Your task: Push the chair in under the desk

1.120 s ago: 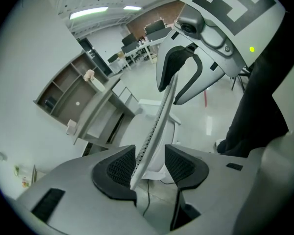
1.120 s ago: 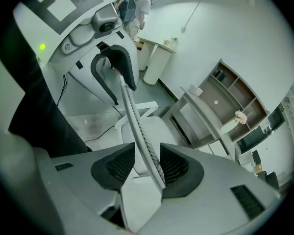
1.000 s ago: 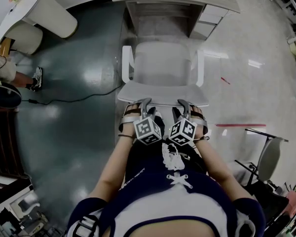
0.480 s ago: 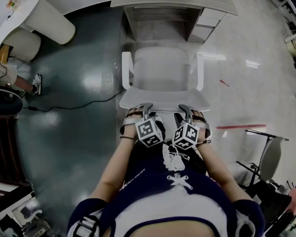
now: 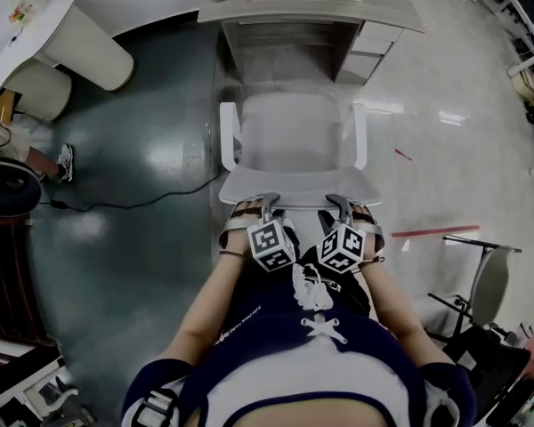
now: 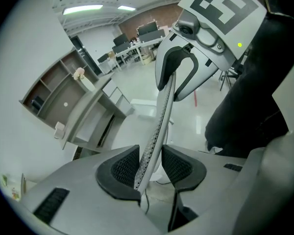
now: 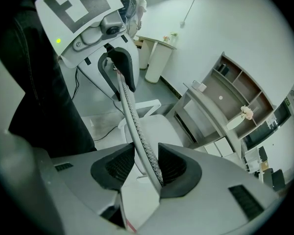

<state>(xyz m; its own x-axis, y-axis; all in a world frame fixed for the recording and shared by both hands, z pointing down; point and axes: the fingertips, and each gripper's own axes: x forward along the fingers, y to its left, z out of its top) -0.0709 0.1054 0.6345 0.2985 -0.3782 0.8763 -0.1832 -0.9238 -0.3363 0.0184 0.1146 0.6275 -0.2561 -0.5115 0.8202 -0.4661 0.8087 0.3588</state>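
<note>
Both grippers sit at the top edge of the backrest (image 5: 298, 188) of the white chair (image 5: 294, 136) in the head view. The left gripper (image 5: 265, 201) and the right gripper (image 5: 340, 201) are each a little in from their own corner of that edge. The chair stands on the floor (image 5: 142, 265) facing the desk (image 5: 311, 0). Its seat is out in front of the desk's front edge, lined up with the knee opening beside the drawers (image 5: 365, 50). A cable (image 5: 133, 182) trails across the floor to the chair's left side.

In the left gripper view, the thin mesh edge of the backrest runs up between the jaws. The jaws have just been closing and now stand fairly narrow. The edge leans on one pad (image 6: 125, 166), and a gap is left to the other. Farther along the edge, the right gripper straddles it too.

In the right gripper view, the jaws have just eased wider. The same edge passes between them, close against one pad (image 7: 172, 166) and clear of the other, so nothing is clamped. Beyond them are the seat, the desk and a shelf unit (image 7: 245, 89) on the wall.
</note>
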